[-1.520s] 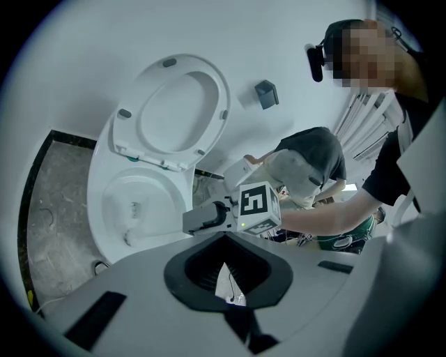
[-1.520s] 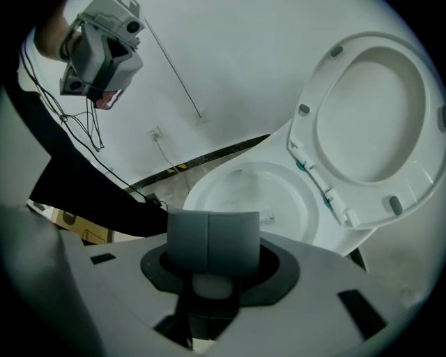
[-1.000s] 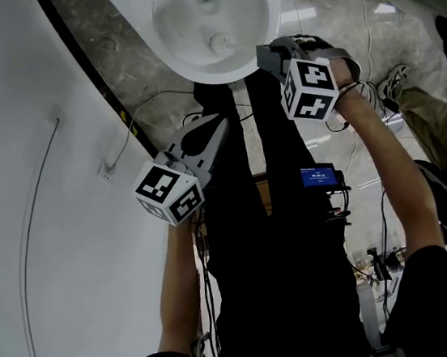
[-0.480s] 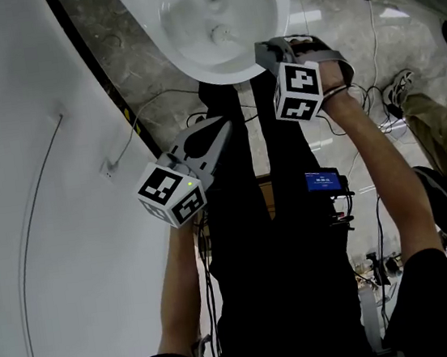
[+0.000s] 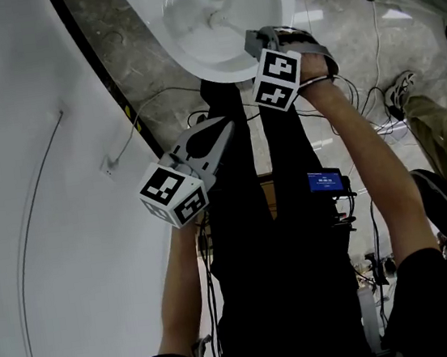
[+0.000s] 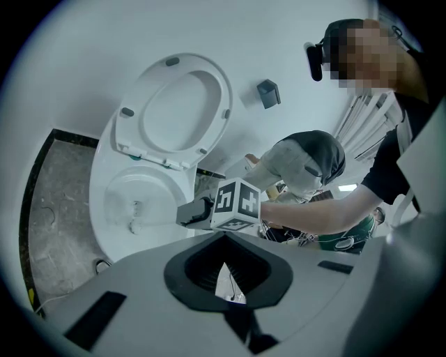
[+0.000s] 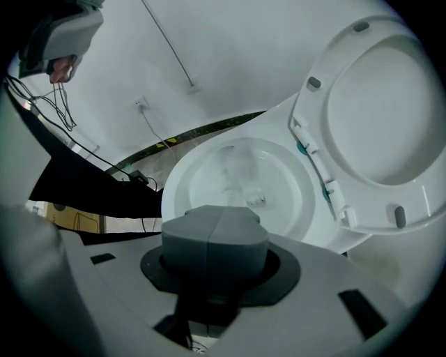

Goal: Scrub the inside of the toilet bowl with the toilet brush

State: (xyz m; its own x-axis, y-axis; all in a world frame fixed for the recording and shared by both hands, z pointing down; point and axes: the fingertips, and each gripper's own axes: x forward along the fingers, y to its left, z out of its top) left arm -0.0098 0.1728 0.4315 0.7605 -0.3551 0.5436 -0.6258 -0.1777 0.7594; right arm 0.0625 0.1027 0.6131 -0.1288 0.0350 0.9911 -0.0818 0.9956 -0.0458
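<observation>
Over a stone-tiled bathroom floor (image 5: 122, 60), a person in black trousers (image 5: 283, 231) stands at a white toilet with a two-jaw gripper in each hand. Nearest the body, the left gripper (image 5: 223, 126) hangs level with the thighs, well short of the toilet. Its jaws are drawn together to a point with nothing between them, and its marker cube sits at the wrist end. A small lit screen (image 5: 324, 179) is clipped at the person's waist, and cables (image 5: 360, 102) trail on the floor to the right.

Further out, the right gripper (image 5: 250, 44) reaches over the front rim of the toilet bowl (image 5: 264, 1), its jaws pressed tight on the white handle of the toilet brush (image 6: 155, 224). The handle slants down from the jaws into the bowl, and the brush head (image 7: 255, 201) lies low inside it, near the drain. Whether the head touches the porcelain cannot be told.

Beyond the bowl, the toilet seat (image 6: 178, 104) stands raised against the white wall (image 5: 25, 159), where a small dark fixture (image 6: 267, 93) is mounted beside it.
</observation>
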